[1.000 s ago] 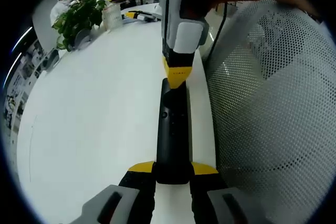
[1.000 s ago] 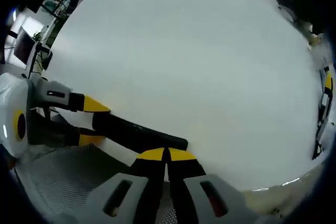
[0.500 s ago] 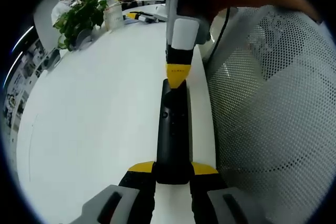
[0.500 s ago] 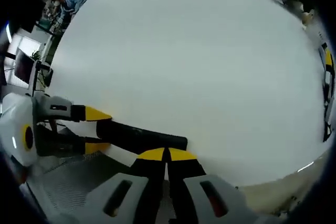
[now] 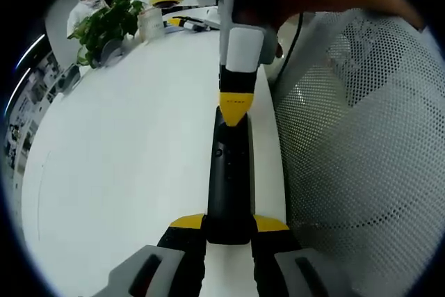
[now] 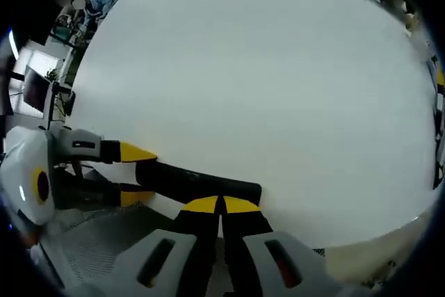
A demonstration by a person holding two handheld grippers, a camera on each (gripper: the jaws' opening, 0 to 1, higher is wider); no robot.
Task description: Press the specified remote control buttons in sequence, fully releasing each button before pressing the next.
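Note:
A long black remote lies lengthwise near the right edge of the white table. My left gripper is shut on its near end, one yellow tip on each side. My right gripper comes down from the top of the left gripper view, a hand behind it. Its jaws are shut and their yellow tips rest on the remote's far end. In the right gripper view, my right gripper has its closed tips over the remote, and the left gripper holds the remote from the left.
A white mesh chair back stands close beside the table's right edge and shows again as mesh under the left gripper. A green plant, a white cup and small items sit at the far end.
My right gripper's tips have slid a little farther onto the remote's far end. The left gripper and the remote have stayed put.

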